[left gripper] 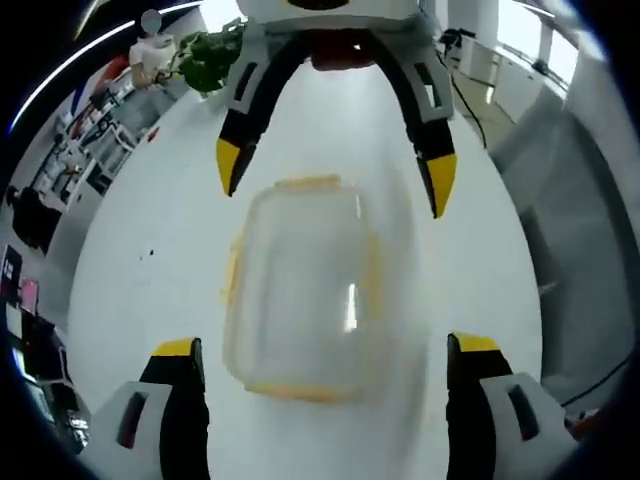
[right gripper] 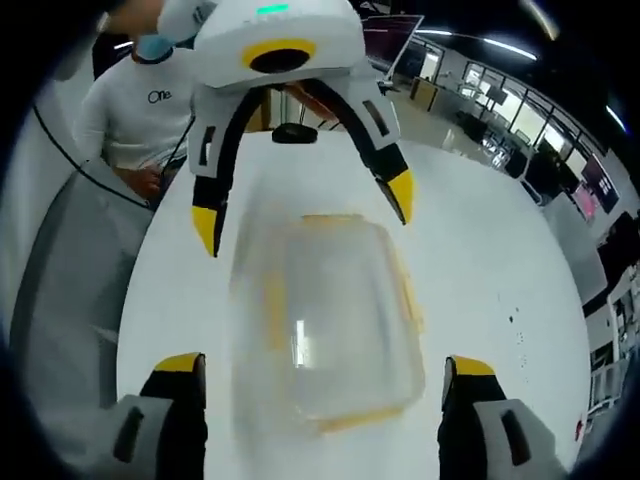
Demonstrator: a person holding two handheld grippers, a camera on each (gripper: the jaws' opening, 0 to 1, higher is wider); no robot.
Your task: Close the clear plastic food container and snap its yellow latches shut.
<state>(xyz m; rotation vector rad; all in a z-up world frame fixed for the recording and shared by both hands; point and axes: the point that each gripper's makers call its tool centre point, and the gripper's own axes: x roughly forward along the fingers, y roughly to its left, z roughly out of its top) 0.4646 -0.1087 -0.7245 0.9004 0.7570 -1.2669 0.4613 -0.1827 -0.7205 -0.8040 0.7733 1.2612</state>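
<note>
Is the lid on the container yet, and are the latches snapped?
Lid seems on the container, sitting flat on the table. Latches: cannot tell, too blurred.

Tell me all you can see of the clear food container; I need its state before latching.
The clear food container is a rounded rectangular box of see-through plastic with yellow latches along its edges. It lies flat on the white table, blurred, its lid apparently on. It sits between both open grippers, and neither touches it. Whether latches are snapped is unclear.
</note>
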